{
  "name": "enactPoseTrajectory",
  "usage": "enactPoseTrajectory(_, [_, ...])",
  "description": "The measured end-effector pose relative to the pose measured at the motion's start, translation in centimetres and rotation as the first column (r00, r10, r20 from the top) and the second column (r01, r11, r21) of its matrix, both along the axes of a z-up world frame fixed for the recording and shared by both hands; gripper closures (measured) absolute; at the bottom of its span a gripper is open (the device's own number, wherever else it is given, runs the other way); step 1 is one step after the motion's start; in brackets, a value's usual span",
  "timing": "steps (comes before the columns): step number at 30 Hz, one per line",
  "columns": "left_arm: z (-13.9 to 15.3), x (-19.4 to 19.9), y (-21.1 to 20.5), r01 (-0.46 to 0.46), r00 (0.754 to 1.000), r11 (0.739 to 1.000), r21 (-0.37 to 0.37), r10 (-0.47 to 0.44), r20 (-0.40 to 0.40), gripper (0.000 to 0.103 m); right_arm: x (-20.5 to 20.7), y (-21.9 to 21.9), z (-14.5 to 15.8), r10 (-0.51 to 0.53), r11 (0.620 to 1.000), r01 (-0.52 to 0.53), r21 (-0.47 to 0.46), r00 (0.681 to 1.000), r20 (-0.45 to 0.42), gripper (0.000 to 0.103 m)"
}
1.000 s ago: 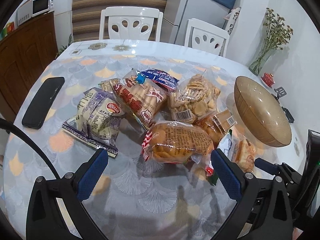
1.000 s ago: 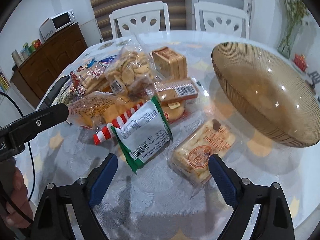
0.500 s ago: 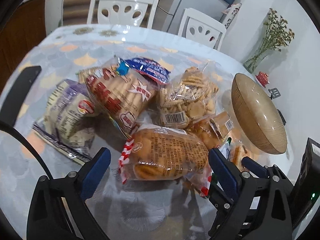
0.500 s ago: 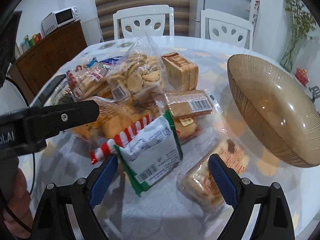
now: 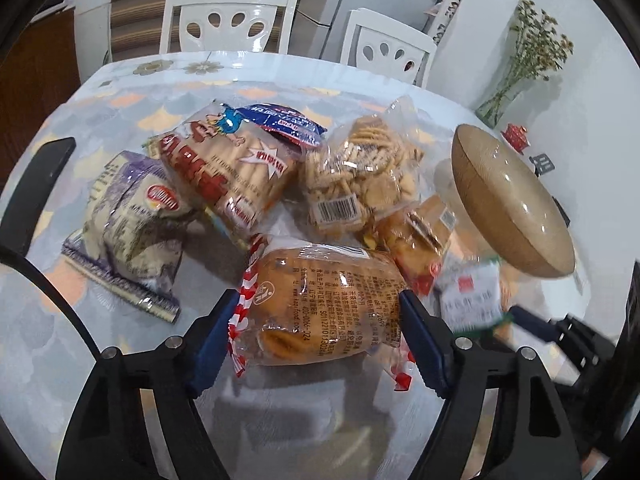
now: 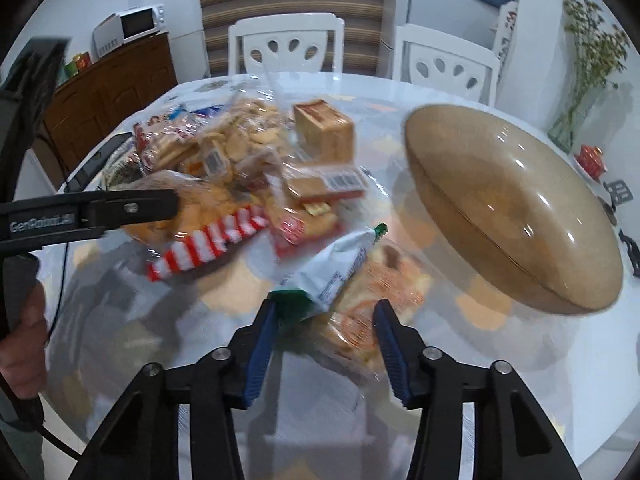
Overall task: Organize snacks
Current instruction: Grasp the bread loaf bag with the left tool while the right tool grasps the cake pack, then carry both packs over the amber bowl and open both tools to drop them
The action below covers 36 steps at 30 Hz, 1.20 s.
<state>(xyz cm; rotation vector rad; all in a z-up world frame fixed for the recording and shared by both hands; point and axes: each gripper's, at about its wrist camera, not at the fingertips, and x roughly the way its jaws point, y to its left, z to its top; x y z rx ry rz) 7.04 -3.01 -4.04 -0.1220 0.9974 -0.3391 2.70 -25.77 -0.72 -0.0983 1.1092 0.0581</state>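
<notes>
Snacks (image 5: pixel 280 184) all heaped mid-frame on table (image 5: pixel 120 360); bowl (image 6: pixel 520 216) at right empty. Left gripper (image 5: pixel 316 332), just closing, pinching golden biscuit bag (image 5: pixel 324 308); right gripper (image 6: pixel 326 340), just closing, straddling green-white packet (image 6: pixel 332 268), grip unclear.

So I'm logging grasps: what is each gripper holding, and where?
Left gripper: biscuit bag, by its two ends. Right gripper: green-white packet, one corner; hold unclear.

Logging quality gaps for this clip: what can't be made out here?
- Right view: motion blur; whether the right gripper pinches the green-and-white sachet is unclear.
- Left view: black phone cut by the rim.
- Left view: left gripper straddles the red-striped biscuit bag; pad contact uncertain.
</notes>
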Motion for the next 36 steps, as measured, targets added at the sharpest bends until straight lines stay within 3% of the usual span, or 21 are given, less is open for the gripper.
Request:
enactPoseTrajectory(3, [0.2, -1.3, 0.4, 0.018, 1.0, 1.0, 0.016, -0.018, 0.004, 0.026, -0.3, -1.6, -0.1, -0.026, 0.999, 0.027, 0.02, 0.999, -0.037, 0.056])
enactPoseTrajectory(6, [0.5, -2.2, 0.6, 0.021, 1.0, 0.999, 0.03, -0.021, 0.014, 0.026, -0.3, -3.5, -0.4, -0.065, 0.991, 0.074, 0.113, 0.995, -0.082, 0.051])
enactPoseTrajectory(11, [0.7, -2.6, 0.7, 0.015, 1.0, 0.999, 0.038, -0.015, 0.018, 0.026, 0.1, -3.6, 1.2, -0.086, 0.976, 0.096, 0.197, 0.995, -0.059, 0.044])
enactPoseTrajectory(14, [0.7, -2.7, 0.6, 0.014, 1.0, 0.999, 0.038, -0.015, 0.021, 0.026, 1.0, -3.8, 0.6, -0.132, 0.97, 0.149, 0.192, 0.987, -0.095, 0.025])
enactPoseTrajectory(17, [0.8, -2.8, 0.4, 0.02, 0.999, 0.999, 0.048, -0.022, 0.028, 0.026, 1.0, -4.2, -0.6, -0.158, 0.97, 0.181, 0.162, 0.976, -0.15, 0.025])
enactPoseTrajectory(20, [0.8, -2.6, 0.2, 0.02, 0.999, 0.998, 0.051, -0.021, 0.03, 0.026, 0.9, -4.3, -1.6, -0.164, 0.96, 0.199, 0.198, 0.97, -0.178, 0.025])
enactPoseTrajectory(23, [0.8, -2.5, -0.1, 0.024, 0.999, 0.998, 0.05, -0.025, 0.03, 0.026, 1.8, -3.4, -2.0, -0.179, 0.959, 0.208, 0.191, 0.971, -0.159, 0.025])
enactPoseTrajectory(29, [0.9, -2.7, -0.4, 0.032, 0.999, 0.997, 0.065, -0.035, 0.038, 0.026, 3.4, -1.9, -3.1, -0.232, 0.966, 0.243, 0.088, 0.965, -0.127, 0.025])
enactPoseTrajectory(31, [1.0, -2.7, -0.5, 0.032, 0.998, 0.997, 0.067, -0.035, 0.043, 0.026, 3.0, -1.9, -2.8, -0.222, 0.968, 0.233, 0.097, 0.969, -0.11, 0.038])
enactPoseTrajectory(36, [2.0, -2.7, -1.1, 0.036, 0.997, 0.998, 0.054, -0.04, 0.071, 0.027, 0.6, -3.5, -1.5, -0.194, 0.965, 0.208, 0.163, 0.976, -0.098, 0.043])
